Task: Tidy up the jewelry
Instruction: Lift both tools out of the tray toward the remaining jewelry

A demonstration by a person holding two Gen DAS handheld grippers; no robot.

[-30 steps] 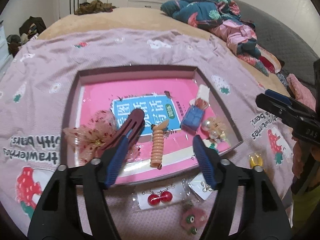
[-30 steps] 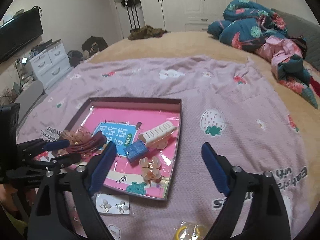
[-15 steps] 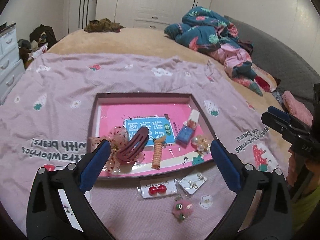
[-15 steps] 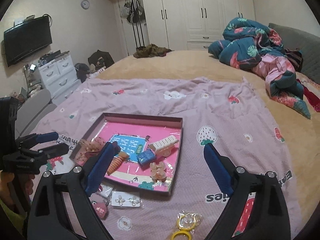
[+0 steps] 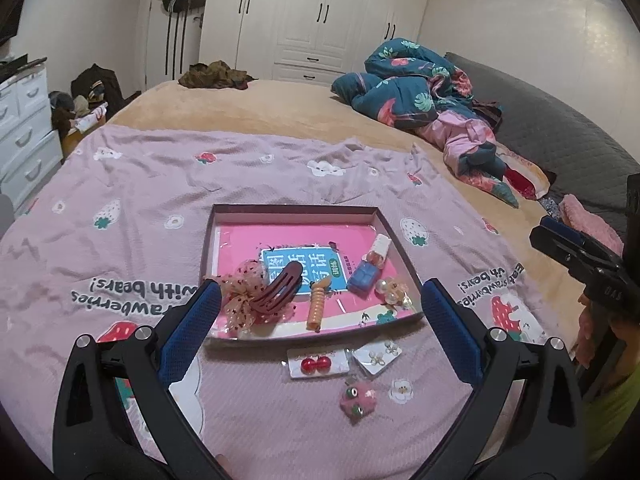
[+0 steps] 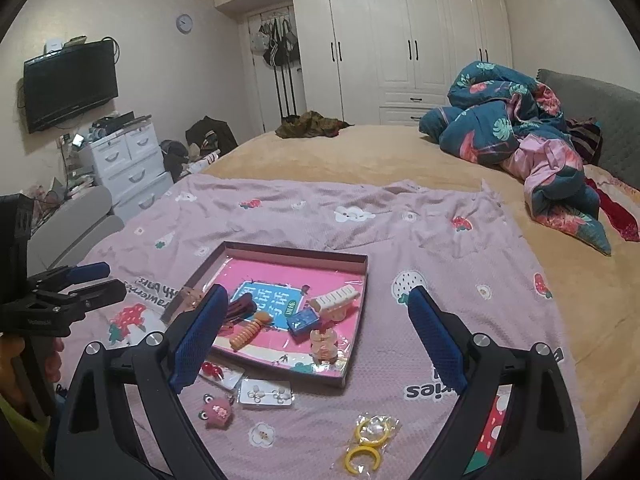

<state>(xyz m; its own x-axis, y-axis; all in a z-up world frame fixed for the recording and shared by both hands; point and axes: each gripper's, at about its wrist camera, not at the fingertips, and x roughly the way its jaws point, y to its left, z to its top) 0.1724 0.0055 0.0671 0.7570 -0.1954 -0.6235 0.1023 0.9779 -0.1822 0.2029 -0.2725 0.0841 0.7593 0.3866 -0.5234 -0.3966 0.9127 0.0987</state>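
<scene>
A shallow box (image 5: 296,210) with a pink lining lies on the lilac blanket. Inside it are a dark red hair clip (image 5: 280,286) resting on a lace bow (image 5: 242,294), an orange spiral clip (image 5: 316,306), a blue clip (image 5: 362,278) and pearl earrings (image 5: 390,288). My left gripper (image 5: 320,292) hovers open above the box's near edge, holding nothing. My right gripper (image 6: 317,294) is open too, raised over the box's right side. In front of the box lie a cherry earring card (image 5: 318,364), a flower earring packet (image 5: 378,356) and a pink plush charm (image 5: 356,396).
A packet of yellow rings (image 6: 368,440) lies on the blanket (image 6: 440,248) near my right gripper. A heaped teal quilt (image 6: 508,132) sits at the far right of the bed. White drawers (image 6: 128,160) stand beyond the left edge.
The left gripper let go of the dark red hair clip, which now lies in the box, and its jaws spread wide. Both grippers drew back and rose away from the box.
</scene>
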